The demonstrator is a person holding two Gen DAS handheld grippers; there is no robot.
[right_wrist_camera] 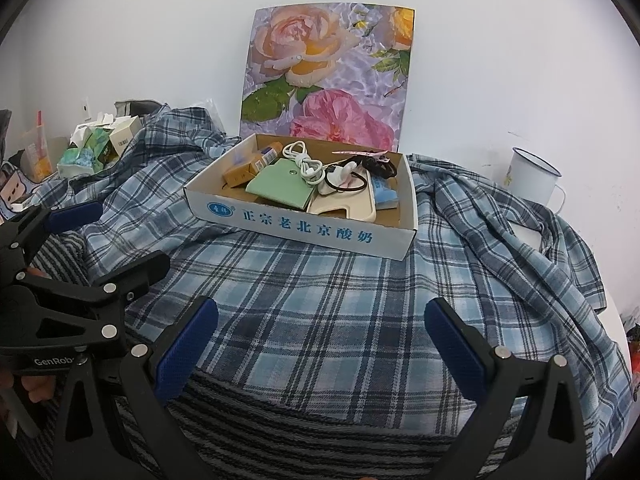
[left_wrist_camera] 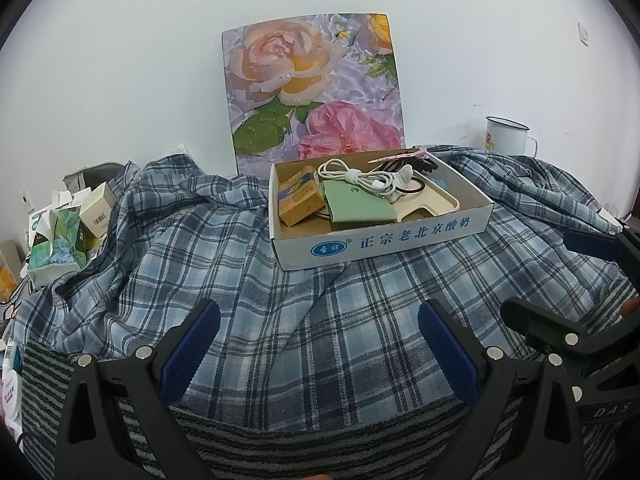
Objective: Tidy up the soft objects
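Plaid shirt (left_wrist_camera: 304, 312) spread just beneath both wide-open, empty grippers, left gripper (left_wrist_camera: 318, 330) beside right gripper (right_wrist_camera: 320, 328).

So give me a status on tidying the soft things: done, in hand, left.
Done: nothing visibly; the plaid shirt lies spread and rumpled, unfolded, over a striped cloth, with the cardboard tray of odds and ends sitting on it. In hand: nothing; the left gripper and right gripper are both open above the shirt. Left: probably moving the tray, then folding both fabrics.
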